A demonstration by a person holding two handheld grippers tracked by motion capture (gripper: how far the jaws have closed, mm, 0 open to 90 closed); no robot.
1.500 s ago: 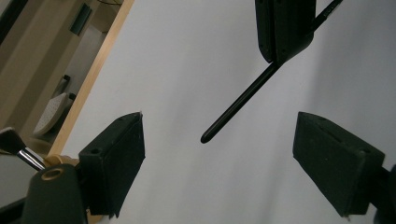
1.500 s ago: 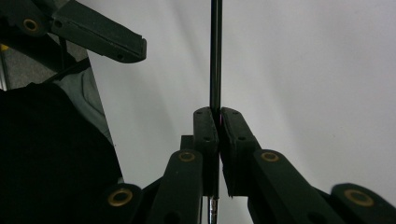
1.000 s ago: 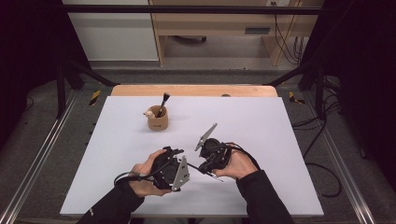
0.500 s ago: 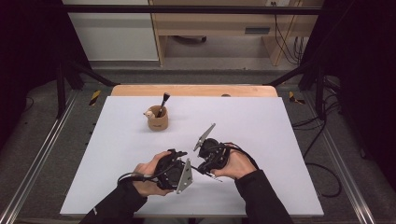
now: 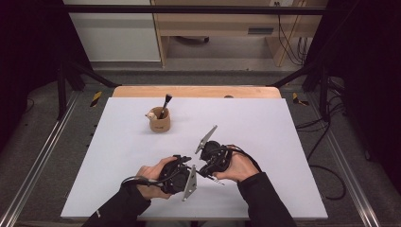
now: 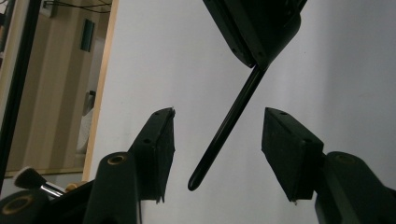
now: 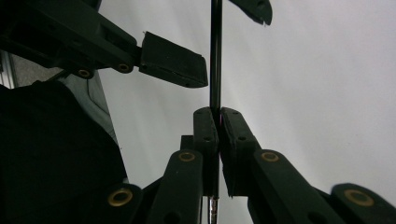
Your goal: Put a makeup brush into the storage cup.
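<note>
My right gripper [image 7: 218,116] is shut on a thin black handle [image 7: 215,56] that sticks out past its pads; a metal end shows below the jaws. My left gripper [image 6: 219,154] faces it with the same handle [image 6: 224,135] between its two pads [image 6: 161,149]. Those jaws have just been closing, and a gap remains on both sides of the handle. In the high view the left gripper [image 5: 188,167] and right gripper [image 5: 203,165] meet tip to tip near the table's front edge.
A small tan cup [image 5: 160,123] with a black brush [image 5: 165,101] standing in it sits at the back left of the white table [image 5: 283,142]. A wooden strip [image 5: 196,91] runs along the far edge. Cables lie on the floor at the right.
My left hand has edged slightly right, toward the right gripper, and its grey plate has turned. The right hand has stayed put.
</note>
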